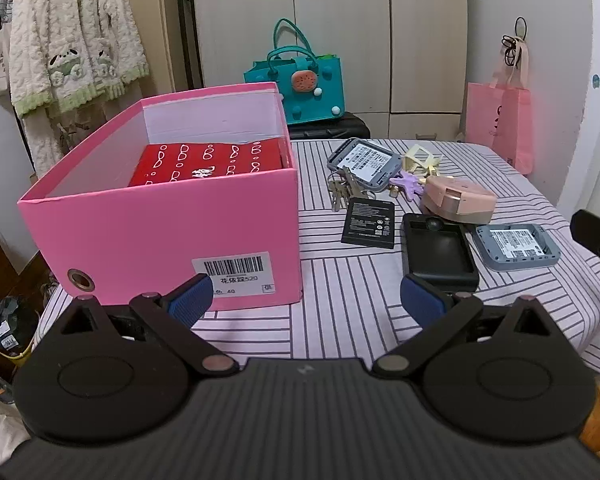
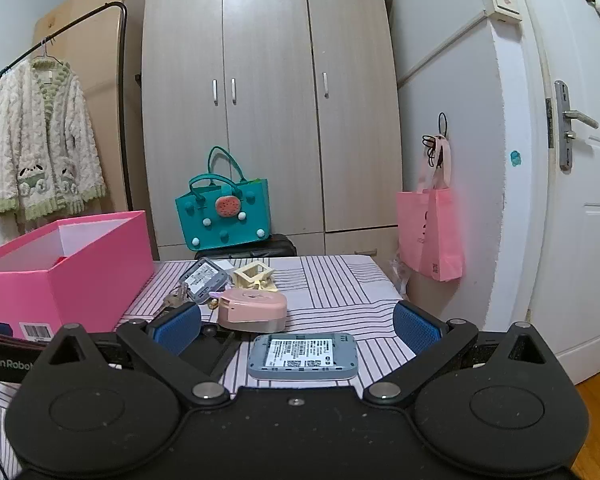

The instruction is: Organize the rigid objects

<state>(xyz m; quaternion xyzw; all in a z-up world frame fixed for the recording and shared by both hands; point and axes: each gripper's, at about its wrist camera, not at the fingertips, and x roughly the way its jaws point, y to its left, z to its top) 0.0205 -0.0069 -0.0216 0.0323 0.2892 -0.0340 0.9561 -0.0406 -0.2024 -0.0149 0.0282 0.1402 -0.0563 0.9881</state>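
Pink box [image 1: 160, 216] on striped table [image 1: 340, 320], red box [image 1: 208, 164] inside. Right of pink box: keys [image 1: 342, 192], battery [image 1: 369, 222], black case [image 1: 440, 256], grey router [image 2: 303, 356]. Left gripper [image 1: 306, 300] wide open, empty. Right gripper [image 2: 298, 326] wide open, empty, grey router between fingers.

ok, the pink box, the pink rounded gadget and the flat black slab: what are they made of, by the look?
Pink open-top box: likely paper-covered cardboard, matte; sharp folded edges, white liner, barcode sticker, metal eyelet. Pink rounded gadget: seemingly moulded plastic, satin sheen, with a metallic-looking band. Flat black slab: probably a battery pack in printed wrap; white text on smooth black.
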